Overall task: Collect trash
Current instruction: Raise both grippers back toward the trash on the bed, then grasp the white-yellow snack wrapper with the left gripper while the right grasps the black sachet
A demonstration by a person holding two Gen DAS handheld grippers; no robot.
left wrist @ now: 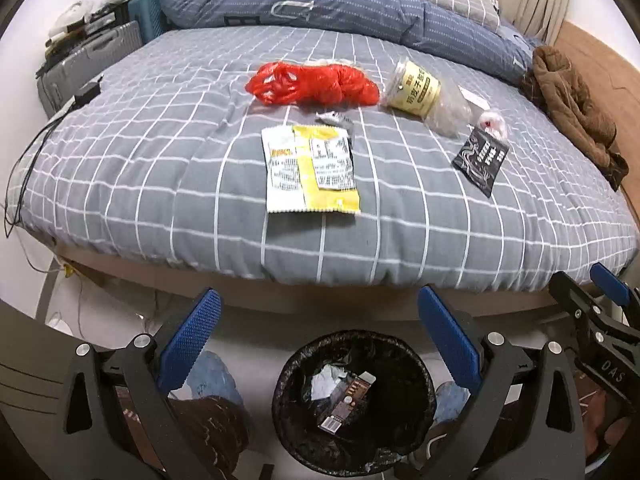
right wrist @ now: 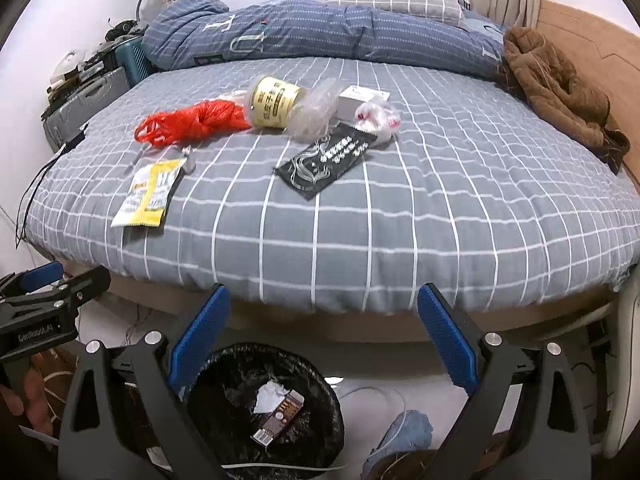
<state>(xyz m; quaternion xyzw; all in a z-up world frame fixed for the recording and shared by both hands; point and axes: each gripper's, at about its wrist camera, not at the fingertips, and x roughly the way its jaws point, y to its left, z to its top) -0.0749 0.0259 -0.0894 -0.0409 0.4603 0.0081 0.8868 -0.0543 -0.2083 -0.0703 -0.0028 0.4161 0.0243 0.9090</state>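
Two grippers, left gripper (left wrist: 320, 332) and right gripper (right wrist: 322, 320), fingers spread wide, empty, above the black-lined trash bin (left wrist: 288, 368). Yellow snack wrapper (left wrist: 312, 168), red plastic bag (left wrist: 312, 84), black sachet (left wrist: 480, 160) lie ahead on the checked bed (left wrist: 160, 152).

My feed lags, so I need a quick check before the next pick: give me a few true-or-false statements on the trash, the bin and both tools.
1. Both tools, left tool and right tool, are open and empty. True.
2. The bin has nothing in it. False: a crumpled paper and a small box lie inside.
3. The red plastic bag is on the bed. True.
4. The black sachet is in the bin. False: it lies on the bed.
5. The yellow-and-white wrapper lies flat on the bed. True.
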